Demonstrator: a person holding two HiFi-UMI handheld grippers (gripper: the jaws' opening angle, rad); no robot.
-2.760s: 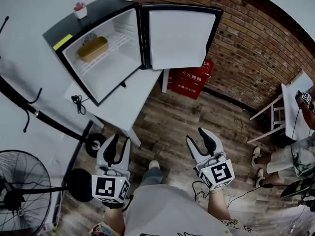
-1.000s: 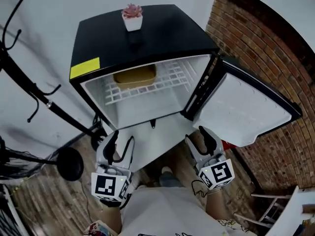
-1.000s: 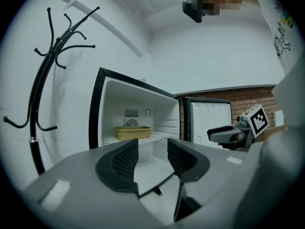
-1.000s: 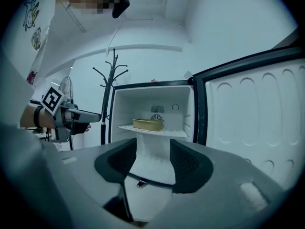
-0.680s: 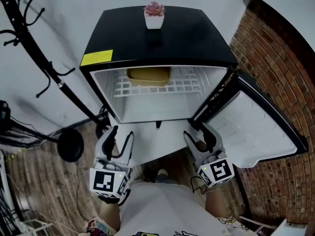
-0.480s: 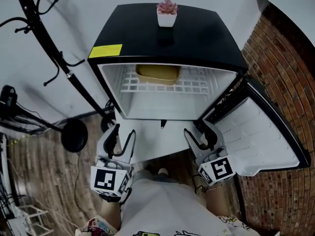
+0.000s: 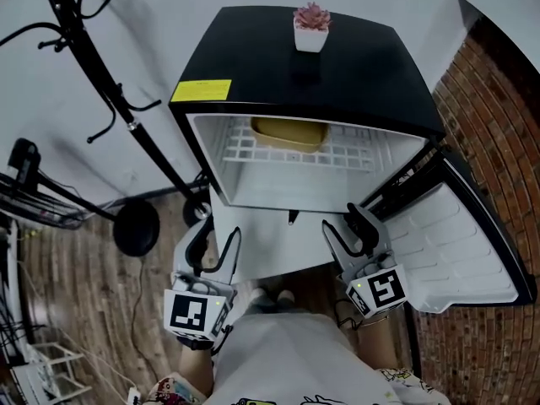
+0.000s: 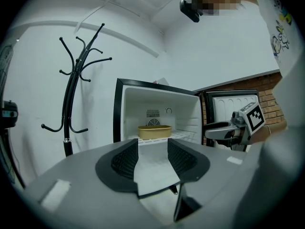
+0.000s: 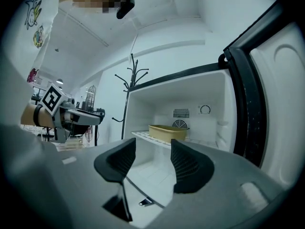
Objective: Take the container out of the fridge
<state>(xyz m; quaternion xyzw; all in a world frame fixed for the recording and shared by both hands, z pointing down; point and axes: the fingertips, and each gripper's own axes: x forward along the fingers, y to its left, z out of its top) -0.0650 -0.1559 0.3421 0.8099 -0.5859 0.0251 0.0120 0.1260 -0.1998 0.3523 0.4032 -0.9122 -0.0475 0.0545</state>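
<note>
My left gripper [image 7: 213, 241] and right gripper [image 7: 346, 226] are both spread, empty, short of the fridge [image 7: 337, 66]. Yellow container [image 7: 289, 133] sits far back on the wire shelf [image 7: 354, 154]. Reaching deep, I may clip that shelf or the door [image 7: 456, 243].

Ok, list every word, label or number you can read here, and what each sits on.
Yellow sticker on the fridge top: print too small to read.
Marker cubes on the left claw and right claw: black-and-white square patterns, no letters.
Nothing else readable.
</note>
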